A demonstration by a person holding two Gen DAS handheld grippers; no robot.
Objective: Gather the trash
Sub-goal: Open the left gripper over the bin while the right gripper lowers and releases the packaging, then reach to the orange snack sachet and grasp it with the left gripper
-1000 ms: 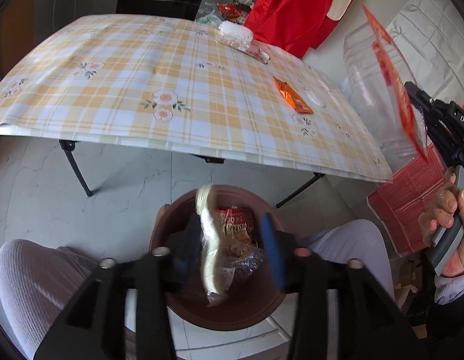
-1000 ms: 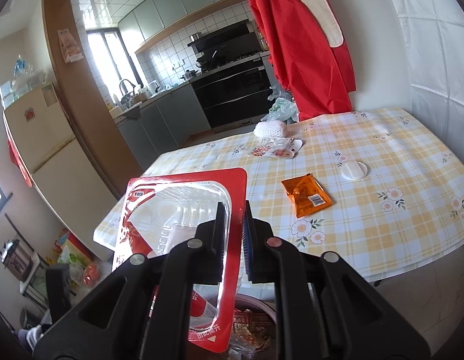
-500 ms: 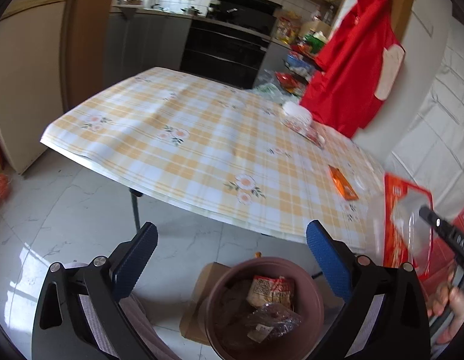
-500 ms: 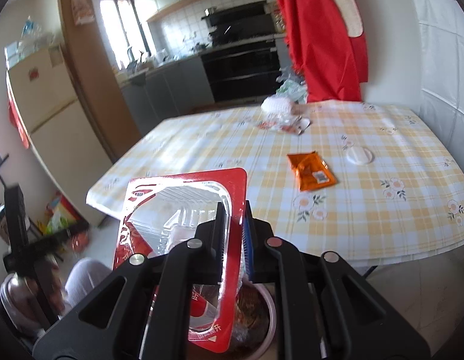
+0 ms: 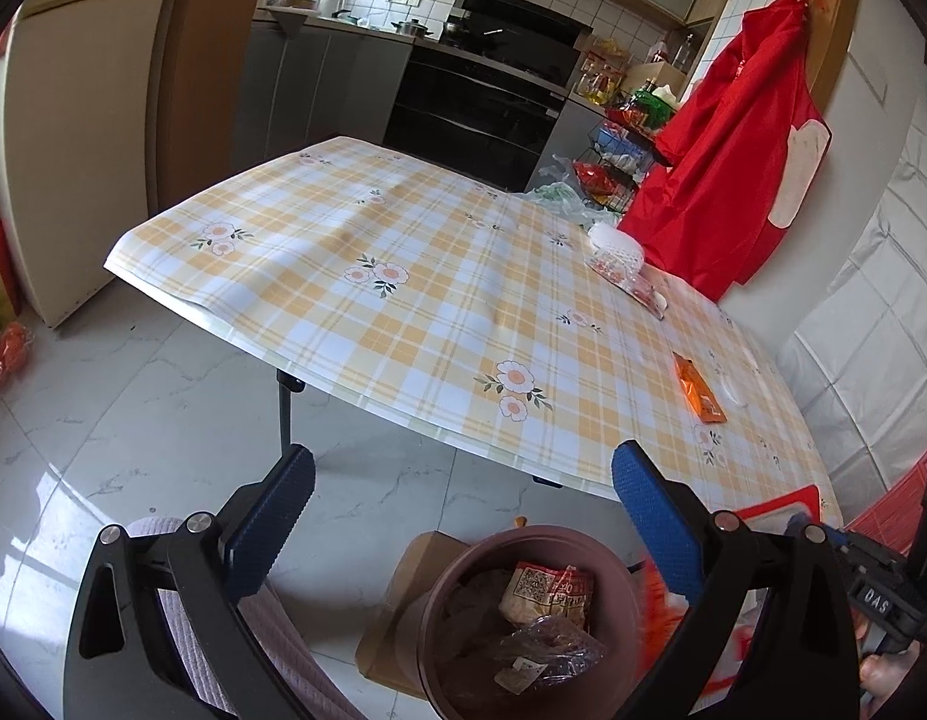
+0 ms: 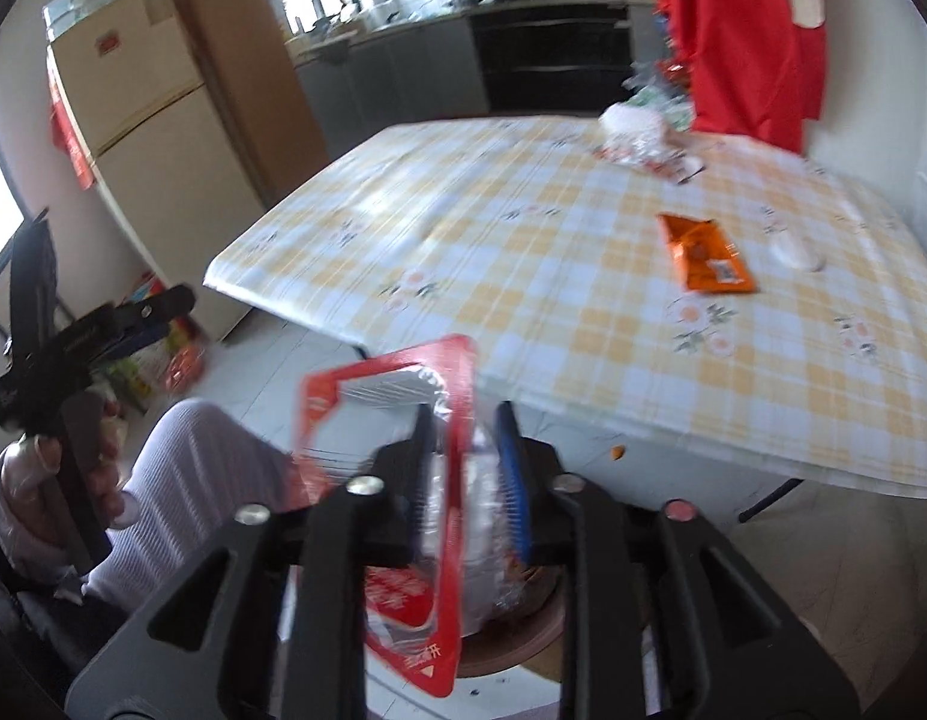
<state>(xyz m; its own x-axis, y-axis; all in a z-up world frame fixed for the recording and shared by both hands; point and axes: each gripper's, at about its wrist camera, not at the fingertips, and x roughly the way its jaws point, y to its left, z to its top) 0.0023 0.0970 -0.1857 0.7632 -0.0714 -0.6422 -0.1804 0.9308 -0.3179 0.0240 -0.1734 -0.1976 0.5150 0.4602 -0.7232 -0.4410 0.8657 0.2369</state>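
Wrappers already lie in our round brown plastic bin [image 5: 523, 630]; our right gripper [image 6: 463, 474], jaws opening, drops the red-rimmed clear plastic tray [image 6: 403, 480] over it, left gripper [image 5: 463, 510] wide and empty, while an orange foil sachet [image 6: 706, 255], white foam net [image 6: 634, 123] and small white lid [image 6: 796, 252] remain near the yellow-checked table's [image 5: 403, 300] far right edge.

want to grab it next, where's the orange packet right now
The orange packet lies flat on the checked tablecloth, toward the table's right side in the right wrist view, just left of a small white round lid.
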